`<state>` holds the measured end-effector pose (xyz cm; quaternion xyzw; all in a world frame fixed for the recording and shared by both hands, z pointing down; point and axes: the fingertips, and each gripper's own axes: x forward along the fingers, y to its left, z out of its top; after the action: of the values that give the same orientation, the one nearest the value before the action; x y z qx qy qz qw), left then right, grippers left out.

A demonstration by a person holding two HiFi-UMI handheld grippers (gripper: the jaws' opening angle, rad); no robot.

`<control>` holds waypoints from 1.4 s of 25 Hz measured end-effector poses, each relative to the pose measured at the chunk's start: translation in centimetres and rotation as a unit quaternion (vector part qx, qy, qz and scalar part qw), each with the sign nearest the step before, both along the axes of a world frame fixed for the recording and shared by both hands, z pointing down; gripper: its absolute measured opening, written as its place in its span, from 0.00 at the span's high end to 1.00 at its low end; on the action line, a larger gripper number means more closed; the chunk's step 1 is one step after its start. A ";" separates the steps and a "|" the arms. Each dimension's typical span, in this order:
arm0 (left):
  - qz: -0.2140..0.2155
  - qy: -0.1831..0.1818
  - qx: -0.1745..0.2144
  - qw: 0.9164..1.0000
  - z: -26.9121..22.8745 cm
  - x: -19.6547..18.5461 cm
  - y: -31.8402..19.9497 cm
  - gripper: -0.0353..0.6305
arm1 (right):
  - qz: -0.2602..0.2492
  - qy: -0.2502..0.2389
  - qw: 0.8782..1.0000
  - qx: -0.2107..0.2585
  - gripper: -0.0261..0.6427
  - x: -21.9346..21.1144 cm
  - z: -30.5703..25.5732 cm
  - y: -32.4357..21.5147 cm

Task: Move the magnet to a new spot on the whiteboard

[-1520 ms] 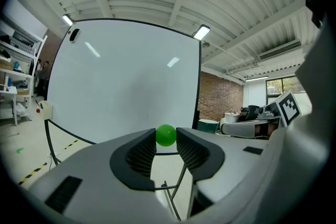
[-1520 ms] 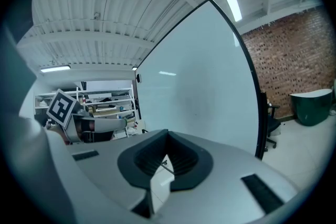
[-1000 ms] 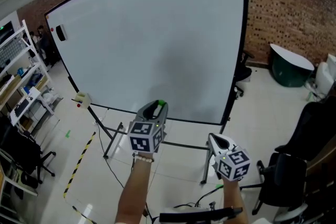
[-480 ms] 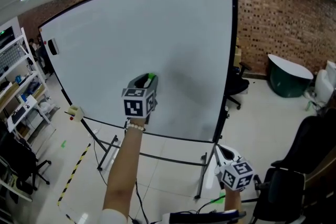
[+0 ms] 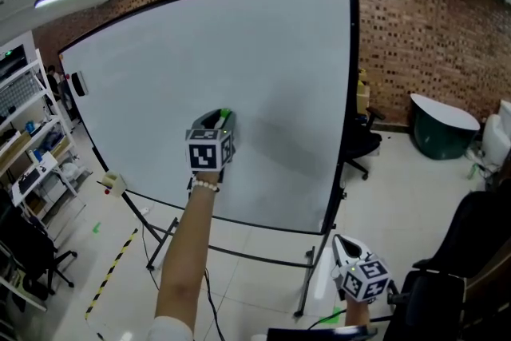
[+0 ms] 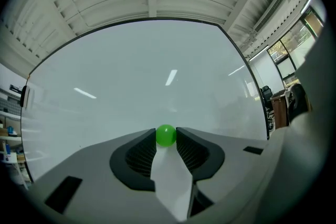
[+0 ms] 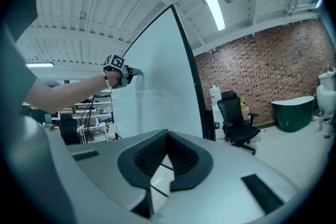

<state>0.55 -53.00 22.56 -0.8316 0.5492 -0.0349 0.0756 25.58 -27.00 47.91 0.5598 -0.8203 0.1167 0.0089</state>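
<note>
Up goes the left hand-held gripper [image 5: 219, 117], from below the frame to the lower middle of the whiteboard [image 5: 271, 60], jaws clamped on the green magnet [image 6: 166, 135]. The right hand-held gripper [image 5: 343, 243] has sunk low, jaws together, empty. Placement looks close; the magnet isn't released yet.

The whiteboard [image 5: 160, 76] had a big bare face. The left gripper [image 5: 221, 116] had room there to go up, down or to either side. Only a small black thing [image 5: 77, 83] sat near the board's top left corner. Under the board, the stand's bars [image 5: 263, 257] crossed the gap above the floor. The right gripper [image 5: 349, 250] hung low near the stand's right leg. A black chair [image 5: 361, 141] stood past the board's right edge. Shelves [image 5: 24, 164] stood past its left edge.
</note>
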 end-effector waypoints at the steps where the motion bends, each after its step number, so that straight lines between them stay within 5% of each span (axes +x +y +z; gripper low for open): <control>1: -0.001 -0.001 0.000 1.000 0.0 0.0 -0.2 0.77 | 0.000 0.000 1.000 -0.001 0.95 0.2 0.0 -0.1; 13: -0.012 -0.021 0.001 1.000 0.0 0.1 -0.9 0.76 | -0.010 0.000 1.000 -0.001 0.95 -0.6 -0.3 -0.6; 15: -0.014 -0.016 0.006 1.000 -0.1 -0.3 0.2 0.70 | -0.016 0.002 1.000 0.002 0.95 -1.2 -0.4 -0.3; 23: -0.007 0.030 -0.012 0.999 4.4 -5.7 10.1 0.70 | -0.043 0.016 0.999 0.016 0.95 -5.1 -2.0 0.0; 29: -0.018 0.070 -0.063 0.995 14.2 -9.3 19.7 0.94 | -0.067 0.016 0.998 0.004 0.95 -9.1 -1.9 1.9; 35: 0.005 0.120 -0.147 0.982 22.5 -11.5 29.5 0.94 | -0.101 0.008 0.995 -0.005 0.95 -15.5 -1.8 3.7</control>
<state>-10.96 -23.53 45.02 -0.8345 0.5390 -0.0150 -0.1131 10.05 -23.28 46.07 0.4749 -0.8720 0.1153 0.0299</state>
